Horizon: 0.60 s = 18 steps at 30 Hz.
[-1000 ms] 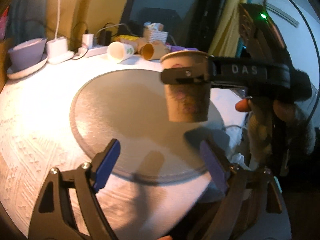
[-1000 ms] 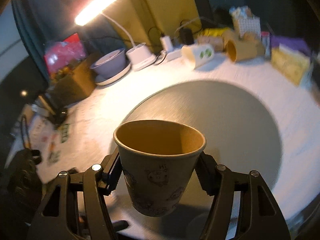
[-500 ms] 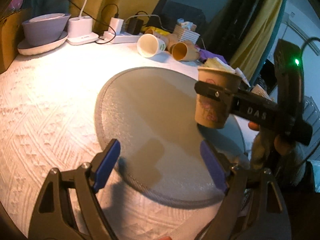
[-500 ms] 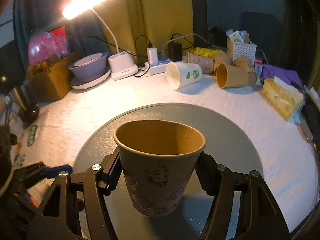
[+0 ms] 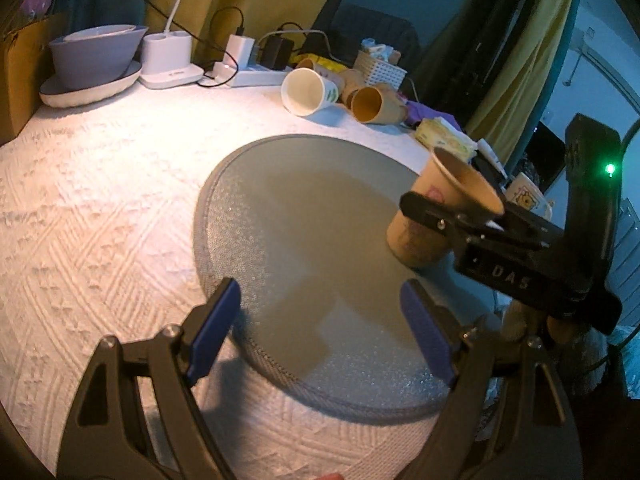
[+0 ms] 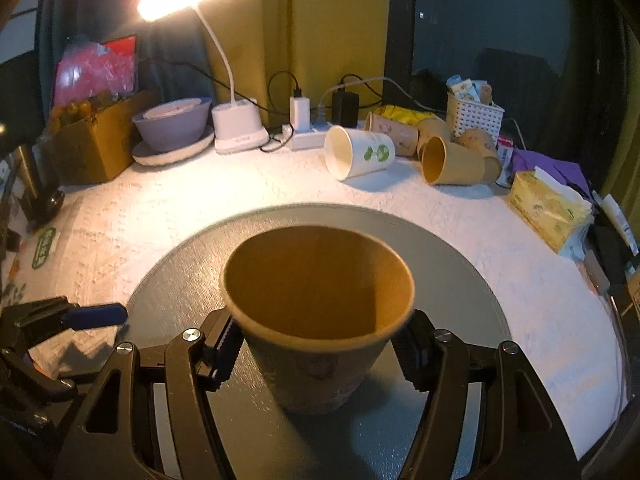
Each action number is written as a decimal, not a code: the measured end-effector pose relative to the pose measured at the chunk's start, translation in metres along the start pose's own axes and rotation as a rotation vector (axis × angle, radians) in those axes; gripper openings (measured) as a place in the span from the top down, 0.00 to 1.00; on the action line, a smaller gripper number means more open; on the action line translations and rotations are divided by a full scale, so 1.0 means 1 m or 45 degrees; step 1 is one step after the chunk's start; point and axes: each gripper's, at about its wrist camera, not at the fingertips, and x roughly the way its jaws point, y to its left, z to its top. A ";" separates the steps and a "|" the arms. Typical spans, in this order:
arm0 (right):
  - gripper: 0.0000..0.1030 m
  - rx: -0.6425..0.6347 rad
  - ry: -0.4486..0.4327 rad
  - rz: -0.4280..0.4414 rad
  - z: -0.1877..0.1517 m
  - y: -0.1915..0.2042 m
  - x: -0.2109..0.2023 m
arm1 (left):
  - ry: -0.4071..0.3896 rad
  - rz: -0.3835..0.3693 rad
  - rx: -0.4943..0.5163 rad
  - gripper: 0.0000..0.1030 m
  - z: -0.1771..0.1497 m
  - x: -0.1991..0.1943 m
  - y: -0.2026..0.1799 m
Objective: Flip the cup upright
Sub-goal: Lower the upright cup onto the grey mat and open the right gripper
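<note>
Cup [image 6: 316, 320]: brown paper, mouth up, base on or just above the grey mat [image 6: 460, 264], near its right edge; contact not clear. Clamped at mid-wall between both fingers of the right gripper [image 6: 316, 356]; in the left view the cup [image 5: 436, 216] leans slightly, mouth toward the gripper body. Left gripper [image 5: 320, 332]: blue pads wide apart, nothing between them, over the near edge of the mat [image 5: 304, 208], well apart from the cup. Mat: round, lying on a white textured cloth [image 5: 100, 184]. At the back of the cloth: white cup [image 6: 358, 156] and brown cups [image 6: 452, 166], on their sides; white basket [image 6: 474, 116]; lamp [image 6: 236, 120], lit; grey bowl [image 6: 172, 124] on a plate; power strip with chargers [image 6: 304, 136]. Tissue pack [image 6: 548, 208] at the right edge.
</note>
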 end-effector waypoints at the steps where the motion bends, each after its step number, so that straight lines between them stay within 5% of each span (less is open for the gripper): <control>1: 0.34 0.001 0.005 -0.008 -0.001 0.000 0.000 | -0.005 0.004 0.005 0.19 0.000 -0.001 -0.001; 18: 0.28 0.026 0.005 -0.027 -0.025 -0.005 -0.032 | -0.044 0.042 0.079 0.19 -0.011 -0.020 -0.027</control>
